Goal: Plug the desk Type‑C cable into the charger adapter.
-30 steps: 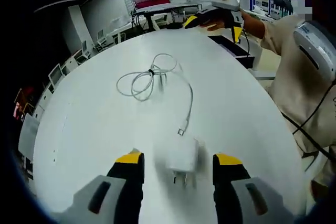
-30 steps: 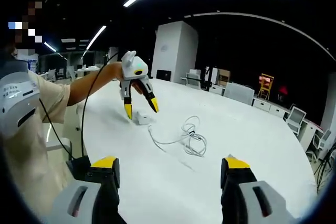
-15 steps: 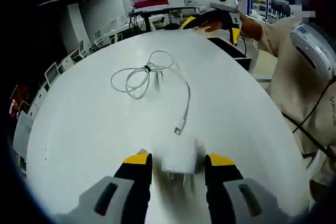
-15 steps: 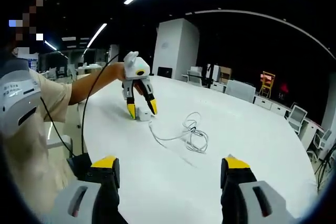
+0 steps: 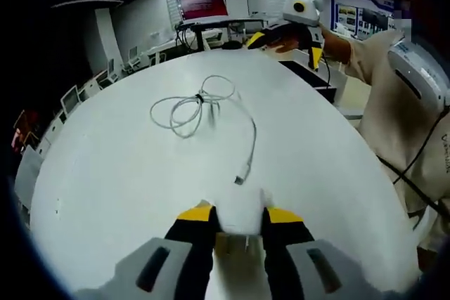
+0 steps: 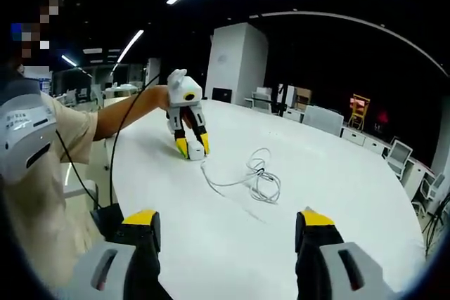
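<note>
Now gripping charger adapter (image 5: 240,216) on desk (image 5: 112,173) w/ left hand-held gripper (image 5: 239,214), right hand-held gripper (image 6: 229,221) wide & idle; next, probably fetch Type‑C cable (image 5: 245,151) plug lying just beyond adapter.

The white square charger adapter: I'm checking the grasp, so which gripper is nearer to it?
Left. The left gripper has its jaws closed on the white square charger adapter; the right gripper hangs open, well away across the white table.
</note>
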### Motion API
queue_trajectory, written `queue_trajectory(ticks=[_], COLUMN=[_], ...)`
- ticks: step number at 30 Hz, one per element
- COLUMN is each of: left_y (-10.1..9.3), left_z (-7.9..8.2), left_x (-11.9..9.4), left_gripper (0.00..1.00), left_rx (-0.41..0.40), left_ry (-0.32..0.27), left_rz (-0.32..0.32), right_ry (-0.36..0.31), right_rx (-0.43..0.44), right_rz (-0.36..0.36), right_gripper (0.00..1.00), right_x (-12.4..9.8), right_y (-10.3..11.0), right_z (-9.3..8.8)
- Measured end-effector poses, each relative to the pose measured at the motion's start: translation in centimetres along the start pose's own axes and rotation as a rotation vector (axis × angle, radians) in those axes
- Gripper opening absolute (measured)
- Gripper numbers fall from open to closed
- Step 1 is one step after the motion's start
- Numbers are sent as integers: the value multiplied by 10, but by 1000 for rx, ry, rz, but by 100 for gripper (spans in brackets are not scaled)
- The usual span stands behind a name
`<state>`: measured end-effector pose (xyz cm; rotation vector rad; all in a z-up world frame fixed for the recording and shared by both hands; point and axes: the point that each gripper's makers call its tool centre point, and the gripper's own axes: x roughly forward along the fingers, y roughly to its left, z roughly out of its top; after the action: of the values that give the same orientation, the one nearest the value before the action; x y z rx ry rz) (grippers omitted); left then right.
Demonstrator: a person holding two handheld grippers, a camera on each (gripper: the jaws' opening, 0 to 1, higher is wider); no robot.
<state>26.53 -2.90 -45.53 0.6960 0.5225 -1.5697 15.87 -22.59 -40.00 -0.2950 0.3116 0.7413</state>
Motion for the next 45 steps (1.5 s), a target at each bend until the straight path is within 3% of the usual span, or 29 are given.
queue_trajectory(ticks=[8, 16, 25, 32, 35, 45], left_y=[3, 4, 0, -4, -6, -28], left_z=[3, 6, 14, 14, 10, 10], left_x=[1, 2, -5, -12, -15, -19], left_gripper=[25, 24, 24, 25, 25, 25], left_rx=[-78, -87, -117, -165, -150, -132], left_ry=[-42, -86, -128, -142, -120, -106], left_rz=[23, 91, 116, 163, 187, 166], right_ry=[3, 3, -3, -7, -7, -13], right_rx=[2, 8, 11, 8, 7, 8], right_rz=[8, 4, 4, 2, 6, 18], right_gripper=[79, 79, 78, 78, 78, 78], right_x=[2, 2, 2, 0, 1, 5], right_y=[2, 1, 1, 1, 2, 6], right_z=[-1, -3, -2, 0, 0, 0])
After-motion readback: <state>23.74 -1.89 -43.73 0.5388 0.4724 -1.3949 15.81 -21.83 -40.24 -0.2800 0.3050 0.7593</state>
